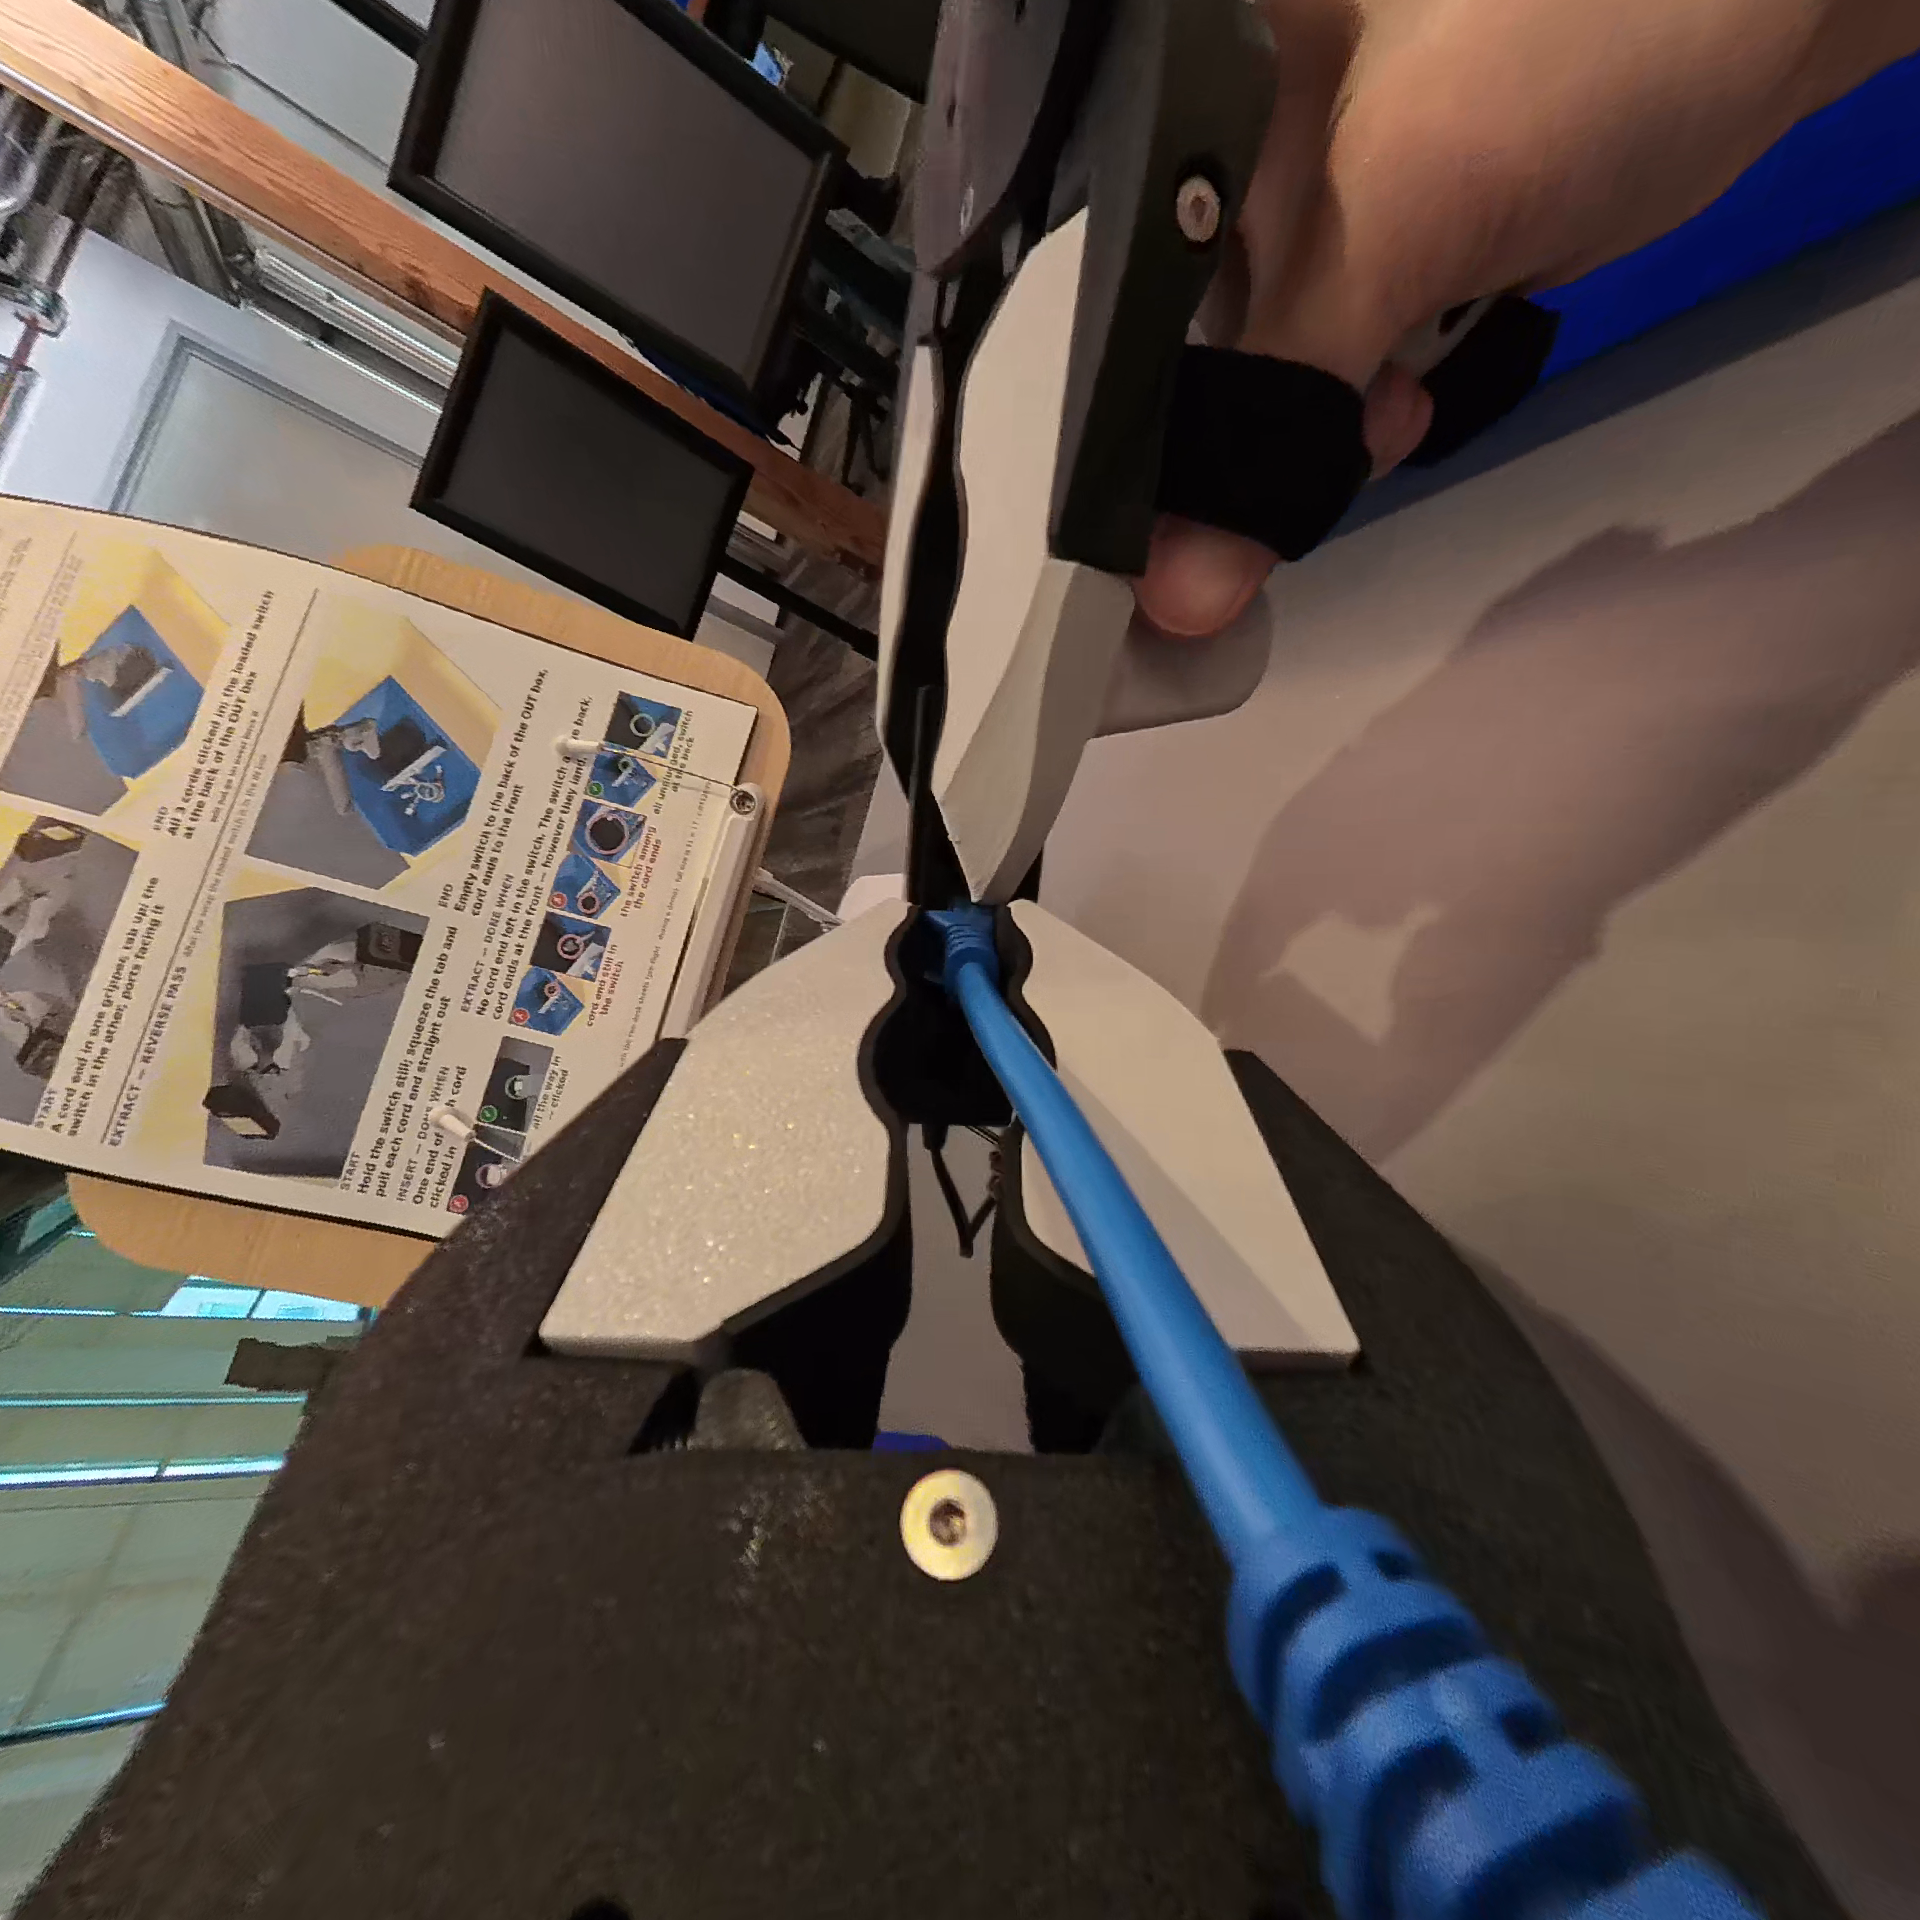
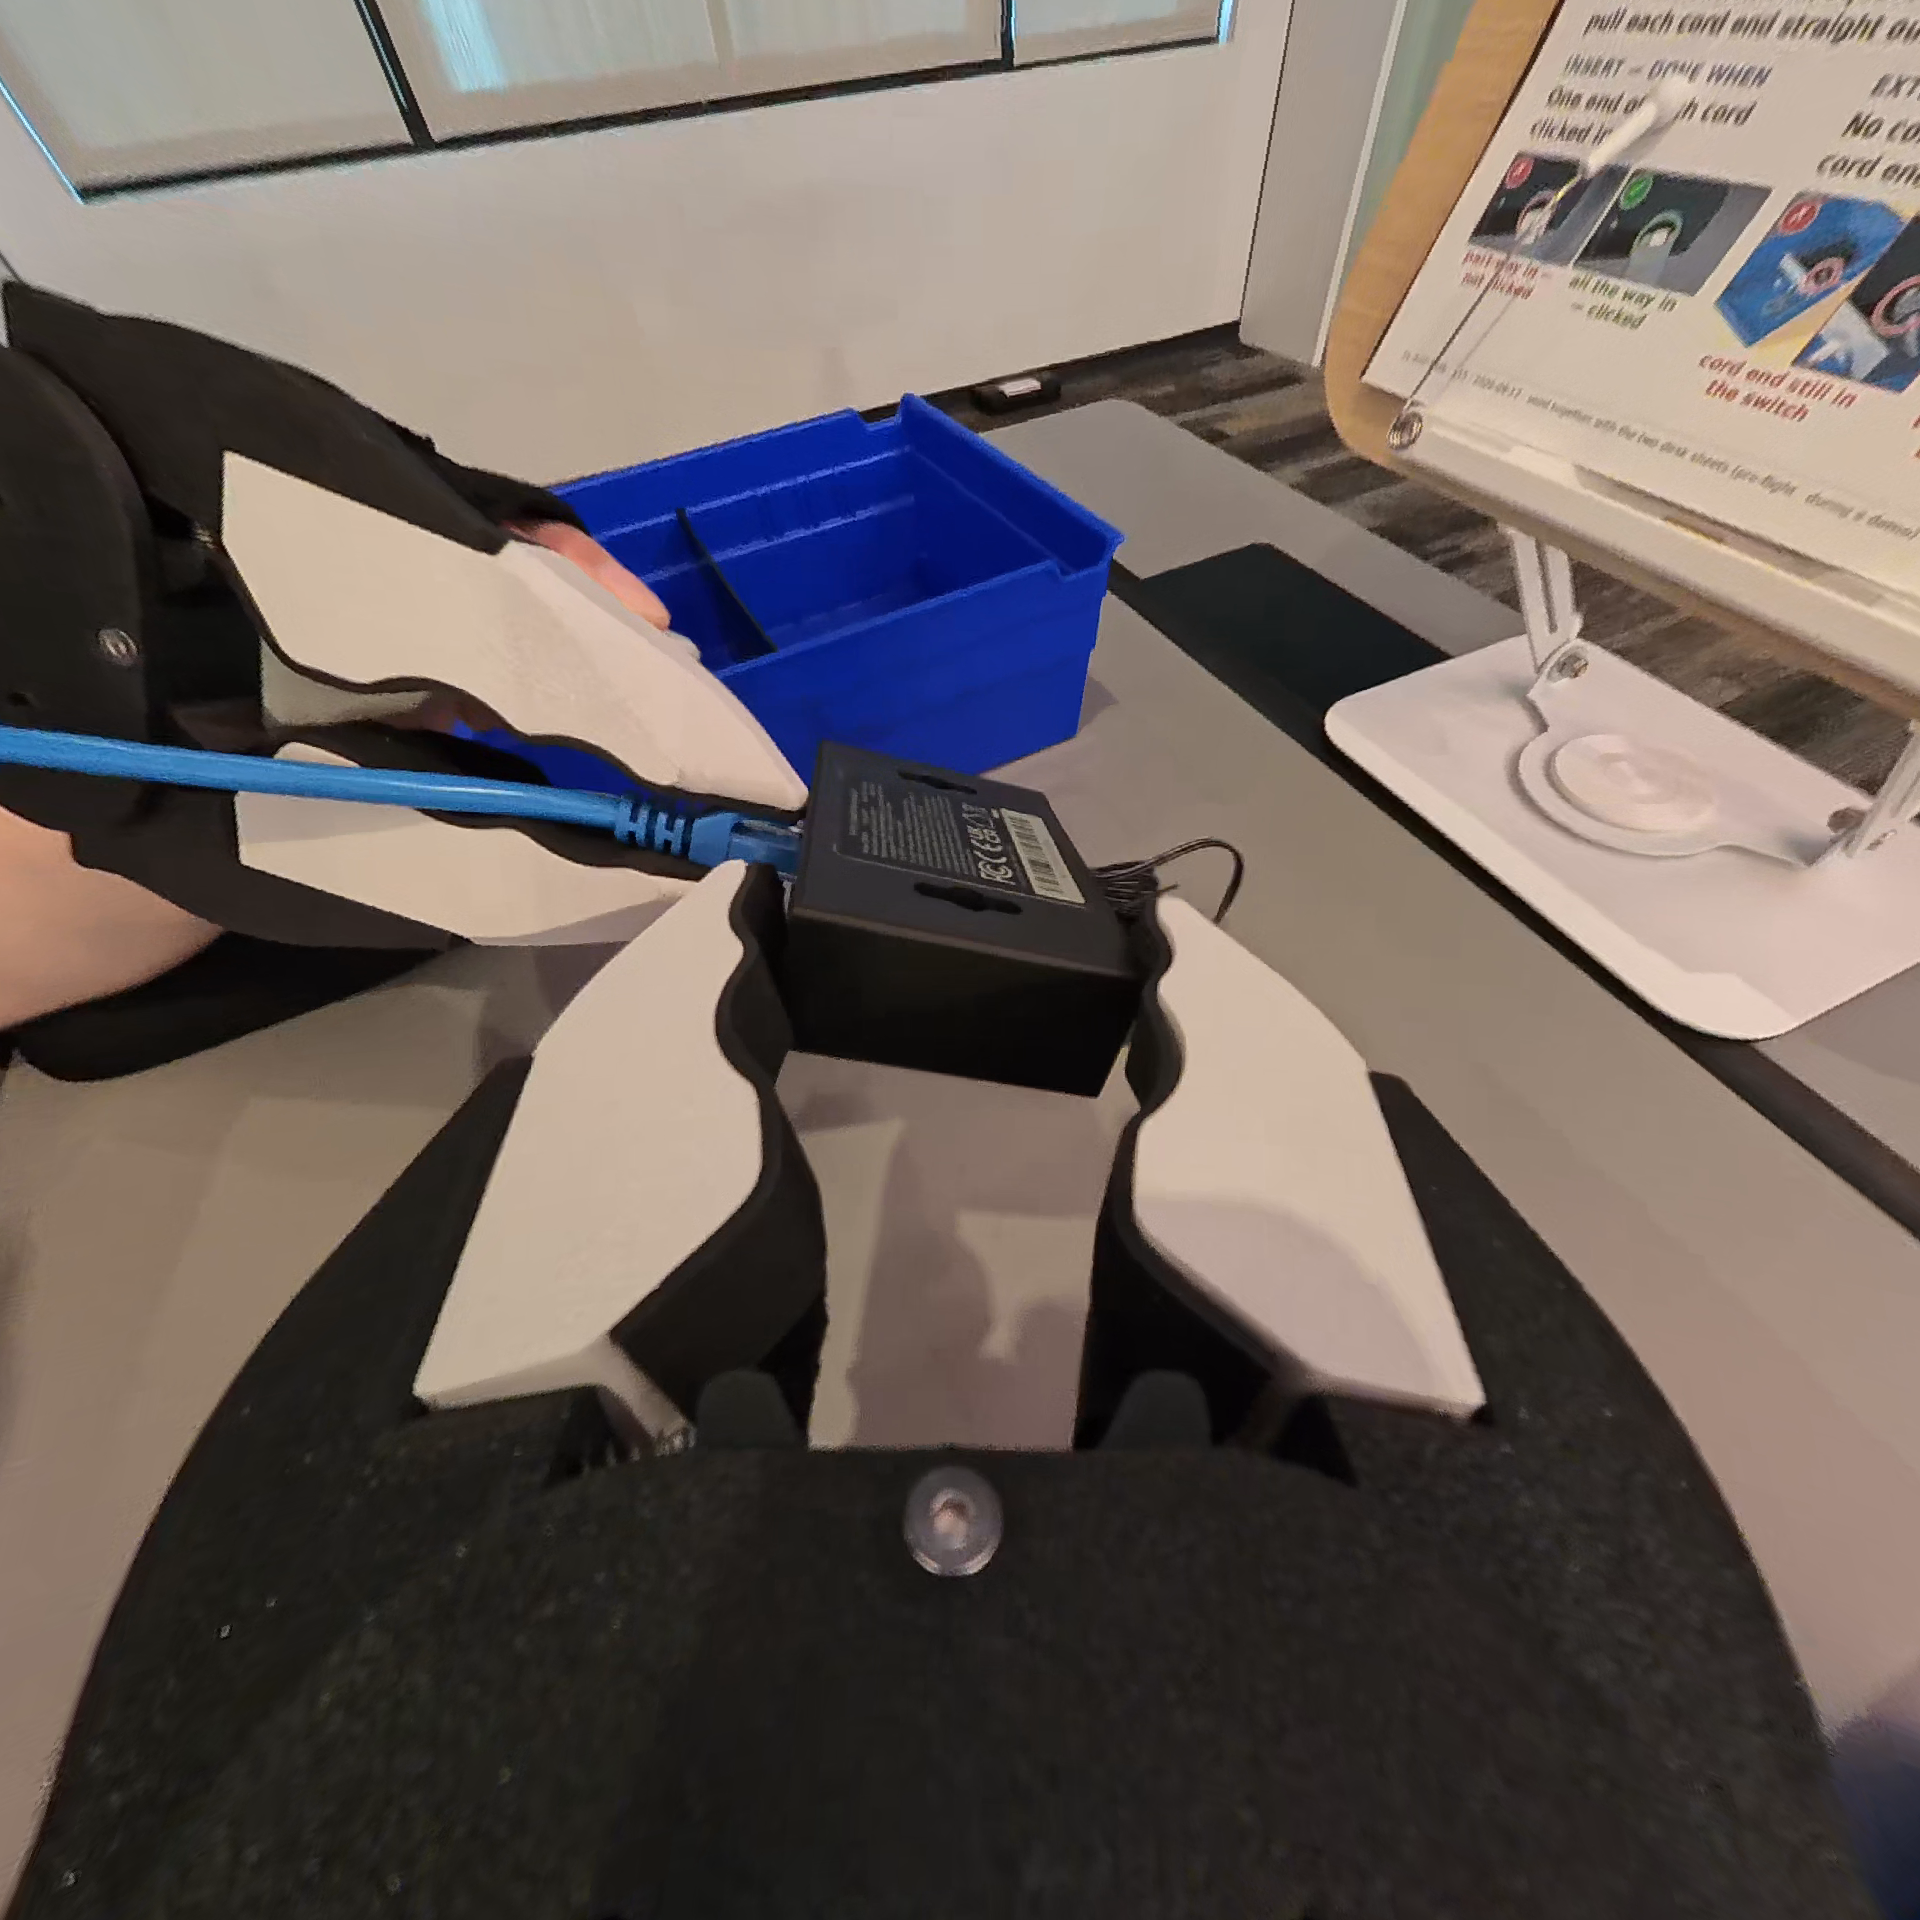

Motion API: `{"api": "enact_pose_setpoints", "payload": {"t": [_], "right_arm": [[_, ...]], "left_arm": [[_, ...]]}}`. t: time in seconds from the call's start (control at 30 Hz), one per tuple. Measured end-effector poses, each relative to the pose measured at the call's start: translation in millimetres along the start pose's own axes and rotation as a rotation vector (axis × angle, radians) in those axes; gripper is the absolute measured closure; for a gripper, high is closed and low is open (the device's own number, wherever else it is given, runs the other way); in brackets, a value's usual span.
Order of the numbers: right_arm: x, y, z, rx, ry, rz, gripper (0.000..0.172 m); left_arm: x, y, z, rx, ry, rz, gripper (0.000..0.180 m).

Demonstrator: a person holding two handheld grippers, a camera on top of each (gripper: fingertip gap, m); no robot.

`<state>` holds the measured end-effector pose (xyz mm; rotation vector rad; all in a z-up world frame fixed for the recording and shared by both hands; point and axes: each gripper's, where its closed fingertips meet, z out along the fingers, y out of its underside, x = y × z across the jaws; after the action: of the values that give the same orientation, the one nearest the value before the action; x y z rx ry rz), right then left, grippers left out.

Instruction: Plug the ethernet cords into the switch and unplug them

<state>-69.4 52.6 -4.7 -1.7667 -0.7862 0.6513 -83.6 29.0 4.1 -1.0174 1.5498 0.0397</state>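
At frame centre the right gripper (image 2: 940, 935) clamps the black switch (image 2: 956, 914) between both pads above the grey table (image 2: 1351, 1039), while from the left the left gripper (image 2: 764, 831) pinches the blue ethernet cord (image 2: 416, 792), its plug apparently seated in the switch's left face.

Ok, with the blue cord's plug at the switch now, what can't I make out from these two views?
- Port face of the switch: right wrist view shows only its labelled underside and a side; the left wrist view has the right tool in front.
- Whether the blue cord has clicked fully home: the left tool covers the plug.
- The cord's near end: blurred, cut by the left wrist view's bottom edge.
- The thin black wire: hidden behind the switch.
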Motion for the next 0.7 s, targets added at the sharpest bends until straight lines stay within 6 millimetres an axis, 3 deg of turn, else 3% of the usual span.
{"api": "enact_pose_setpoints", "payload": {"t": [0.17, 0.33, 0.7], "right_arm": [[-1.2, -4.9, -2.4, 0.006, 0.032, -0.061, 0.108], [-12.3, -24.5, -11.5, 0.119, 0.026, -0.110, 0.108], [-4.5, -16.0, -8.1, 0.119, 0.019, -0.019, 0.108]], "left_arm": [[-1.3, -3.1, -3.1, 0.032, -0.016, 0.044, 0.168], [-9.7, -17.4, -15.9, 0.091, -0.075, 0.096, 0.169], [-8.3, -11.5, -7.3, 0.001, -0.146, 0.134, 0.170]]}}
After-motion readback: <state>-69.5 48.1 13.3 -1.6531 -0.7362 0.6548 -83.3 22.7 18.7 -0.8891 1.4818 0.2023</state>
